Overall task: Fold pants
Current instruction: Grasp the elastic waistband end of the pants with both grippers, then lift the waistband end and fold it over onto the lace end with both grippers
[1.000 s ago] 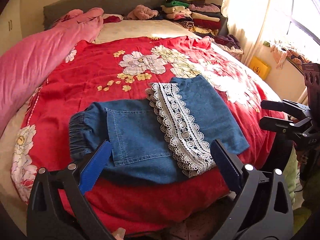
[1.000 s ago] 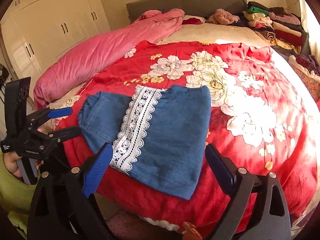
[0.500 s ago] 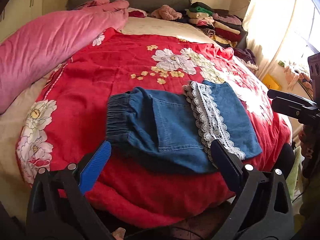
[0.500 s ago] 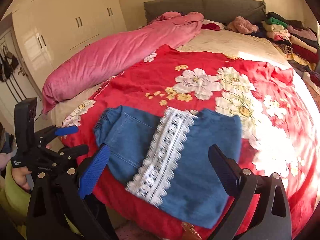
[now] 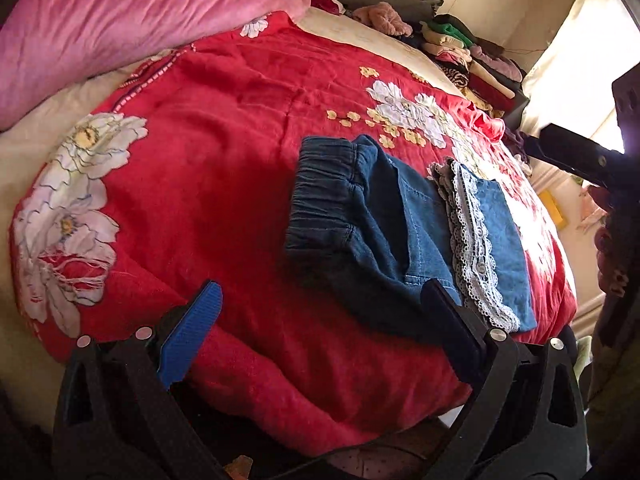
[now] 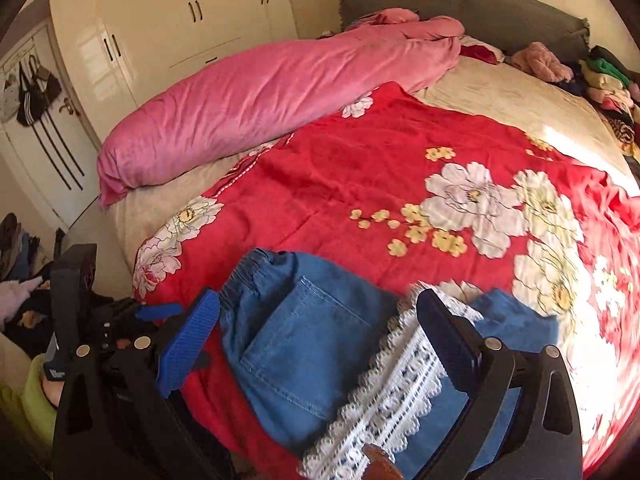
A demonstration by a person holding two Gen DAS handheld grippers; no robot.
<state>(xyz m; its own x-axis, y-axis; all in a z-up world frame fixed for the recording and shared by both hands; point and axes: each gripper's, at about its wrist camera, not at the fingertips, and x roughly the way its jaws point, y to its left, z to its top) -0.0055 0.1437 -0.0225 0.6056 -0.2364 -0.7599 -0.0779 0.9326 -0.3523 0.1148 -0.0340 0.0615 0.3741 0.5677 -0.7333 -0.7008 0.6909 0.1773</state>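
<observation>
Denim pants (image 5: 384, 216) lie folded on the red floral bedspread (image 5: 224, 152) at right of centre in the left wrist frame, elastic waistband toward the frame's left, white lace trim (image 5: 468, 240) lying across them. Left tongs (image 5: 320, 336) at bottom of the frame: open, nothing held, apart from the cloth. Right tongs (image 6: 320, 336) at bottom of the right wrist frame: open, empty, above the pants (image 6: 304, 344); contact cannot be told. Pink quilt roll (image 6: 272, 96) lies upper left. Stacked clothes (image 5: 472, 60) sit upper right.

Black hand-held gripper (image 6: 318, 334) with blue ribbed pads (image 6: 188, 342), silver screws, green sleeve (image 6: 28, 404)
</observation>
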